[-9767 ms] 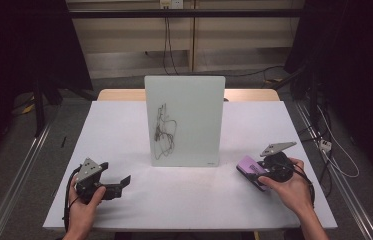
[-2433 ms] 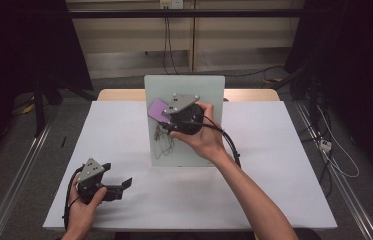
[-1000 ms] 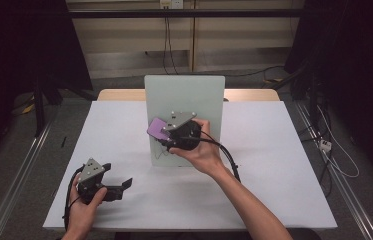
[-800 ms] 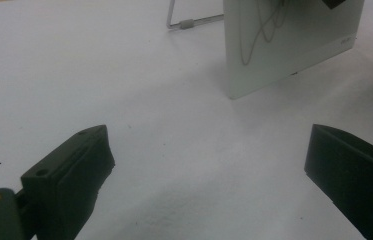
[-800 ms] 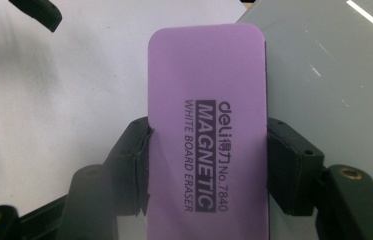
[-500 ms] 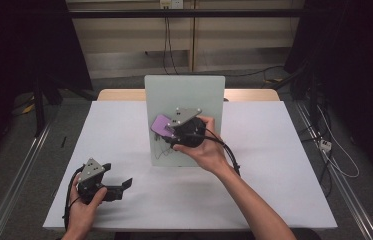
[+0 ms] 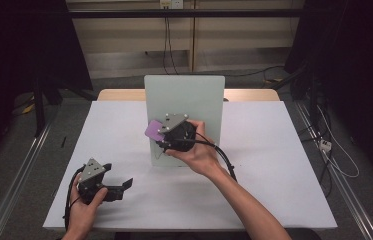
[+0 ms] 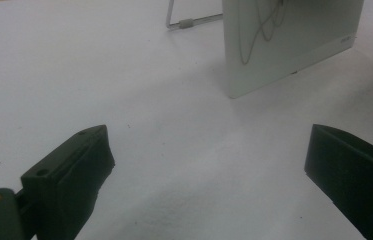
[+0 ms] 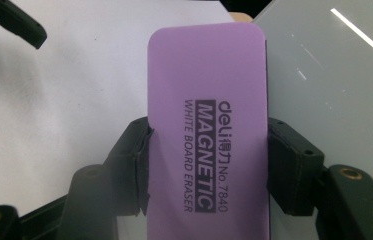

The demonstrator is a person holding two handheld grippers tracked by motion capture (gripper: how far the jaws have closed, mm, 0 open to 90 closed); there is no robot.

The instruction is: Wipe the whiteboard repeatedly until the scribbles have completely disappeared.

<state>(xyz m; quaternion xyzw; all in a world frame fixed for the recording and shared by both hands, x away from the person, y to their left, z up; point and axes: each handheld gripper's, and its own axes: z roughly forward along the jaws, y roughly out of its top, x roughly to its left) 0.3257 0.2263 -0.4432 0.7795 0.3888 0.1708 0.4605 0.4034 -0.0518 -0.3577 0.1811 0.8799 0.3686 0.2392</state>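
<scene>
A white board [image 7: 184, 95] stands upright at the middle of the table [image 7: 274, 150]. My right gripper [image 7: 161, 134] is shut on a purple magnetic whiteboard eraser [image 7: 153, 131] and holds it at the board's lower left face. In the right gripper view the eraser [image 9: 209, 100] sits lengthwise between both jaws of the right gripper [image 9: 209, 150], with the board [image 9: 334, 75] just to its right. Dark scribbled lines [image 8: 264, 25] show on the board [image 8: 294, 55] in the left gripper view. My left gripper [image 7: 121, 189] rests at the front left, open, its jaws wide apart over bare table [image 8: 209, 150].
A wire stand leg [image 8: 189, 22] props the board from behind. A wooden table edge [image 7: 119, 94] lies beyond the white surface. Cables [image 7: 334, 155] run along the floor at the right, and a metal rail [image 7: 19, 175] at the left.
The right gripper carried the eraser from the table's right side up to the board, then down its face, with small strokes over the last second. The left gripper stayed put.
</scene>
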